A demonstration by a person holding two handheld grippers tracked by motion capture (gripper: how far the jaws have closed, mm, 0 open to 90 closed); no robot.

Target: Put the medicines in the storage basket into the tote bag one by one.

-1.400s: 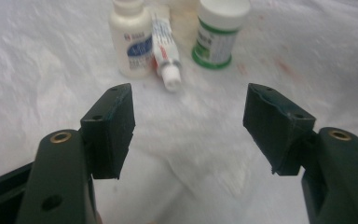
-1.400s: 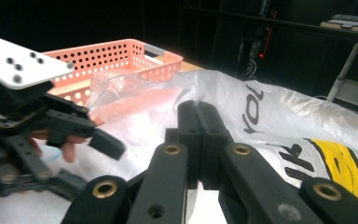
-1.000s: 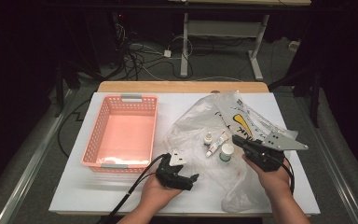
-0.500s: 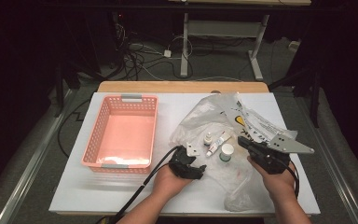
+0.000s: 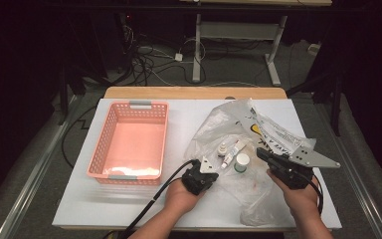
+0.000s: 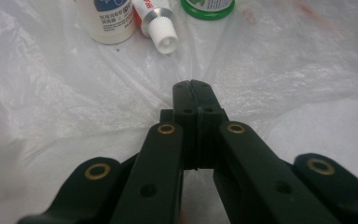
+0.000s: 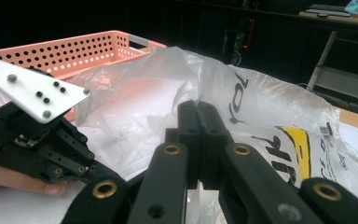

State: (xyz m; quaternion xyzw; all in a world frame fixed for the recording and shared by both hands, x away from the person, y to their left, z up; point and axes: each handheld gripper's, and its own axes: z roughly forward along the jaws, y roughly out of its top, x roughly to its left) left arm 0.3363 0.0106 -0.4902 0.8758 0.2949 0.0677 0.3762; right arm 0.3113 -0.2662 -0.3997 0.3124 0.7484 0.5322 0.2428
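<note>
A crumpled clear plastic bag (image 5: 238, 119) with yellow and black print lies on the white table to the right of centre. On its film rest a small white bottle (image 5: 223, 149), a tube (image 5: 235, 148) and a green-lidded jar (image 5: 241, 160); they also line the top edge of the left gripper view as the bottle (image 6: 107, 18), tube (image 6: 156, 23) and jar (image 6: 208, 4). My left gripper (image 6: 193, 87) has just been closing and now pinches the bag's film, which wrinkles toward its tip, just short of these items (image 5: 217, 168). My right gripper (image 7: 198, 109) is shut on the bag's right edge (image 5: 260, 153).
A pink perforated basket (image 5: 129, 106) stands at the left of the table, with what looks like something pale at its near end. Bare white table surface (image 5: 179, 114) lies between basket and bag. Cables and desk legs fill the dark floor behind the table.
My left hand has moved right, onto the near edge of the bag beside the small items. The right hand has barely shifted, and the bag's raised edge has settled a little.
</note>
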